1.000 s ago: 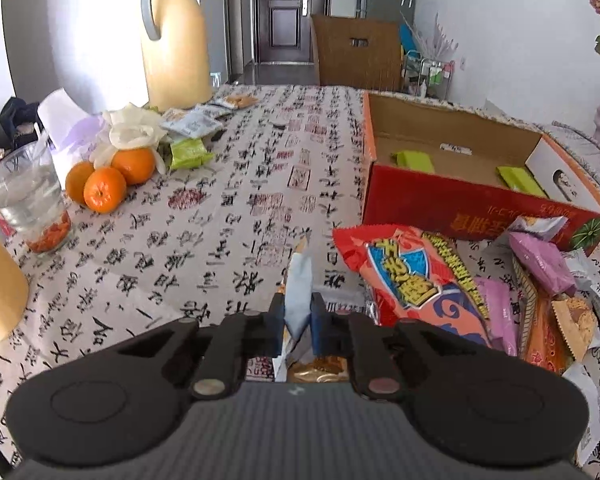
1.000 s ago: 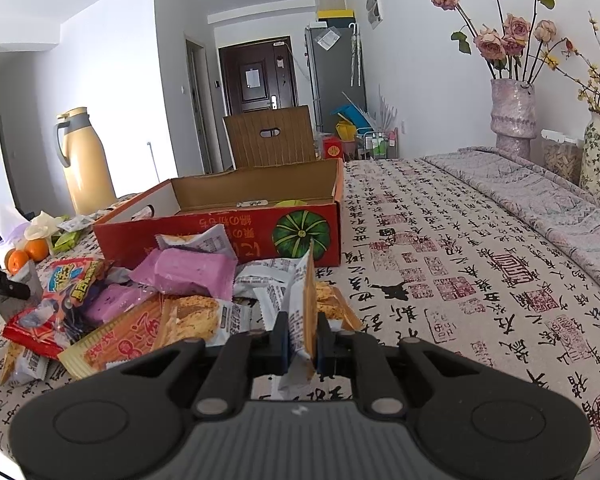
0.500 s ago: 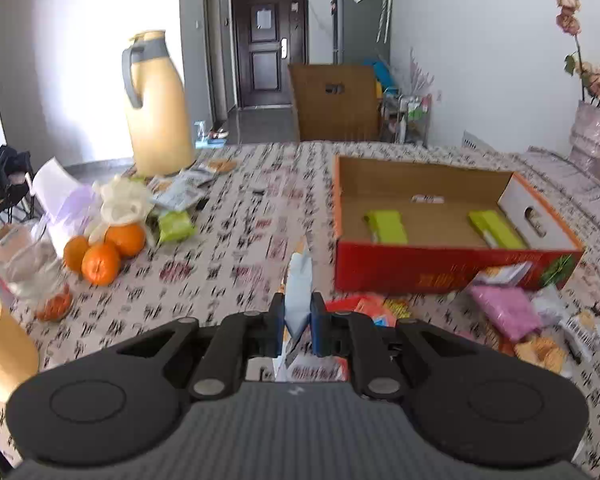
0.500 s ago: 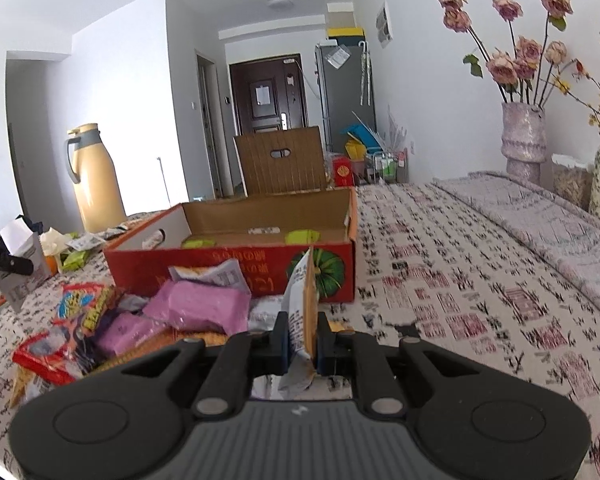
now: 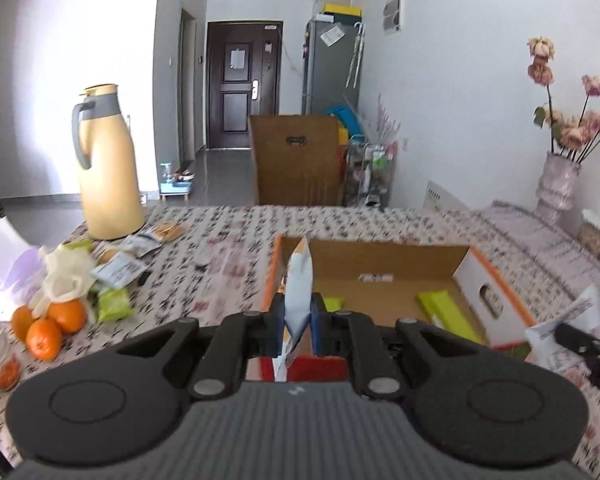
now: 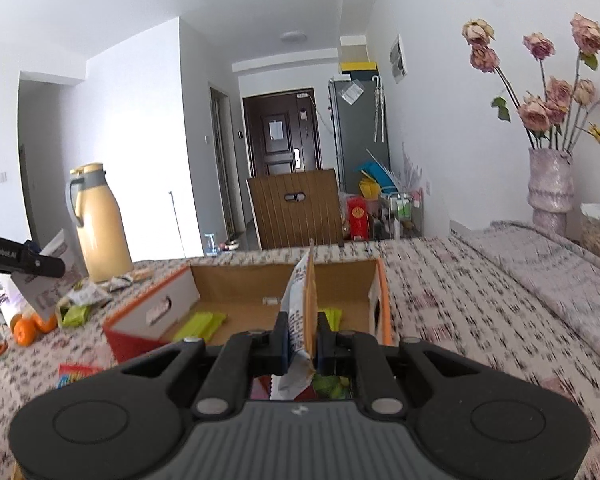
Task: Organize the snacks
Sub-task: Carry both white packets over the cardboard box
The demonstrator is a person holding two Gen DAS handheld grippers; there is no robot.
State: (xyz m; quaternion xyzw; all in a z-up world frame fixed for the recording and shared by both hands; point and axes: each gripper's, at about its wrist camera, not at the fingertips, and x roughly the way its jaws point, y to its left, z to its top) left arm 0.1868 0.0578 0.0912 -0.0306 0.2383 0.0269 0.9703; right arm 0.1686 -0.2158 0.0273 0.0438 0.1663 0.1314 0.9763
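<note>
left gripper (image 5: 297,322) clamps pale-blue foil snack packet (image 5: 299,280) | right gripper (image 6: 303,338) clamps white-orange snack packet (image 6: 302,300) | open red cardboard box (image 6: 236,276) at 12 o'clock

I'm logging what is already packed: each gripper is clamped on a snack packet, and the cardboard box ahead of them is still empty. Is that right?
Not quite. The cardboard box is not empty: green packets already lie on its floor, as the right wrist view shows. The rest holds: the left gripper and right gripper are each clamped on a snack packet.

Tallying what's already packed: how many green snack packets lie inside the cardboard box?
2. One green packet lies toward the box's left side, the other toward the right, partly hidden behind the right gripper's held packet. More may be hidden.
</note>
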